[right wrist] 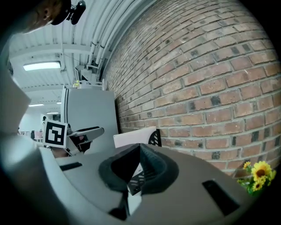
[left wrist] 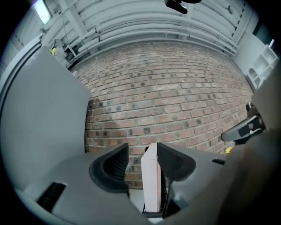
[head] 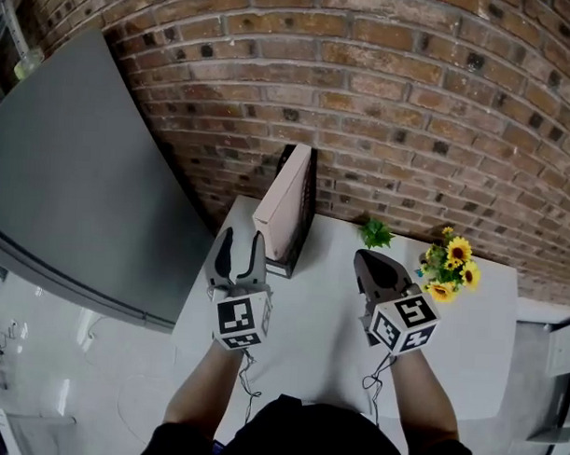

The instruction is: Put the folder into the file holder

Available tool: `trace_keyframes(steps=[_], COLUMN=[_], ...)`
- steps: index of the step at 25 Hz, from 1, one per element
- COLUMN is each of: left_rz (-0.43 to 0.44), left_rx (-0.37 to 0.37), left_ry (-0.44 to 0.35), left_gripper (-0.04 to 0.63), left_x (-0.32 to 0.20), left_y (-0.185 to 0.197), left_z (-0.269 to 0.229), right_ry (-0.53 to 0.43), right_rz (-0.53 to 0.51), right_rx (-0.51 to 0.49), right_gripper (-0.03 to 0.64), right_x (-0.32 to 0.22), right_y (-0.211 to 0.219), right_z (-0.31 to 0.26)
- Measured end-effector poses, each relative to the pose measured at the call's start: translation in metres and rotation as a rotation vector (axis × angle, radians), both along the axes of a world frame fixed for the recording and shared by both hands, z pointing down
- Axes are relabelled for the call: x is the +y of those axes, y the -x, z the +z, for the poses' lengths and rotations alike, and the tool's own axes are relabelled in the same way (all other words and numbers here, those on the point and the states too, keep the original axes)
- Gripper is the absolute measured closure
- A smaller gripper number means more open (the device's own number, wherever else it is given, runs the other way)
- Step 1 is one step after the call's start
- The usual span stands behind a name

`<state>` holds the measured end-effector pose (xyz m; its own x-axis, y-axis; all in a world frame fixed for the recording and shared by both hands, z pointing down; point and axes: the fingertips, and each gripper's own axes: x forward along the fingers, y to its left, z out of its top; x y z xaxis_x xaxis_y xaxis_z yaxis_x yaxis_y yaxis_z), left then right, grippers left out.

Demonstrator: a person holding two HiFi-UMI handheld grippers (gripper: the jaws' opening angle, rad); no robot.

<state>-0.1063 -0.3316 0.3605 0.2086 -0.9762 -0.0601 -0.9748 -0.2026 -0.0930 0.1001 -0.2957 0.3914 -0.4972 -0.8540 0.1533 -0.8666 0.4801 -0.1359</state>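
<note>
Pale pink card makes up the folder [head: 284, 205], which stands upright on its edge inside the black mesh file holder [head: 309, 206] at the back of the white table [head: 319, 316], close to the red brick wall [head: 410, 114]. The left gripper [head: 242, 241] hovers just in front of the holder's near end with its jaws parted. In the left gripper view the folder [left wrist: 150, 184] shows in the gap between the jaws, close beside the right one and clear of the left one. Nothing is clamped. The holder's mesh [left wrist: 164, 193] shows as a dark strip along the folder's right side. The right gripper [head: 370, 264] sits apart to the right over bare tabletop, with its jaws pressed together on nothing. In the right gripper view [right wrist: 139, 151] the folder [right wrist: 134, 135] and the mesh holder [right wrist: 154, 137] lie beyond its closed tips. A bunch of small sunflowers [head: 450, 265] lies near the table's right rear corner, with a green sprig [head: 376, 234] just to its left. A large grey panel [head: 72, 186] stands to the left of the table.
</note>
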Motion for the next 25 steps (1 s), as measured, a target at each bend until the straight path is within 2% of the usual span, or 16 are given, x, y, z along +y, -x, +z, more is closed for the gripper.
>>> trace_keyframes(steps=[2,6,9,15,22,25], left_rz=[-0.021,-0.060,-0.084,-0.109,-0.102,-0.090], left_rx=[0.001,-0.005,-0.009,0.036,0.024,0.042], left_ry=[0.012,0.037,0.058,0.099,0.150,0.168], left_gripper=[0.399,0.488,0.580,0.589,0.589,0.589], left_x=[0.019,0.061,0.093,0.161,0.222,0.237], left_y=[-0.002,-0.015,-0.028,-0.051,-0.076,-0.080], left_z=[0.001,0.002,0.000,0.001,0.010,0.015], right_ry=[-0.006,-0.018,-0.030,-0.044,-0.019,-0.006], right_rz=[-0.033,-0.091,-0.127,-0.208,-0.273,-0.285], right_rx=[0.000,-0.010,-0.018,-0.028,-0.038,-0.046], right_gripper=[0.614,0.614,0.614,0.614,0.614,0.614], right_x=[0.010,0.032,0.052,0.100,0.141,0.152], right_y=[-0.001,-0.008,-0.017,-0.031,-0.040,-0.037], right_z=[-0.004,-0.010,-0.016,-0.022,-0.008,-0.001])
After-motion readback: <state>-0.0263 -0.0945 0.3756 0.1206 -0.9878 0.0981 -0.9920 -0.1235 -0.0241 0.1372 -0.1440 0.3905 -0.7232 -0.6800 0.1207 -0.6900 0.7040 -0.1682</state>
